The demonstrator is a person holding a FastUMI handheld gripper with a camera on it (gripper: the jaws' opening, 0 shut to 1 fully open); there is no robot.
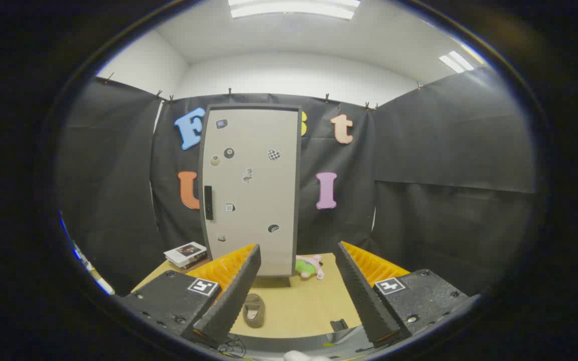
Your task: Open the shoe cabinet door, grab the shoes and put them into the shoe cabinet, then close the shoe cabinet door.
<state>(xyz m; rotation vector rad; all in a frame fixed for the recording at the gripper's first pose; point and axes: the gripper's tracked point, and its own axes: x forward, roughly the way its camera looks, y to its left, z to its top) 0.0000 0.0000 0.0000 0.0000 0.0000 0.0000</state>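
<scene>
A tall grey shoe cabinet [249, 190] stands upright at the back of the tan table [309, 306], its door shut and dotted with small stickers. A black handle [208, 202] runs down the door's left side. One brown shoe [254, 310] lies on the table just ahead of my left finger [231, 296], toe pointing towards the cabinet. My gripper [299, 296] hovers above the table's near edge, open, with nothing between its fingers. The cabinet is well beyond the fingertips.
A small stack of books [185, 254] lies left of the cabinet's foot. A pink and green soft toy [309, 265] sits at the cabinet's right foot. A small black object [338, 324] rests near the table's front edge by my right finger.
</scene>
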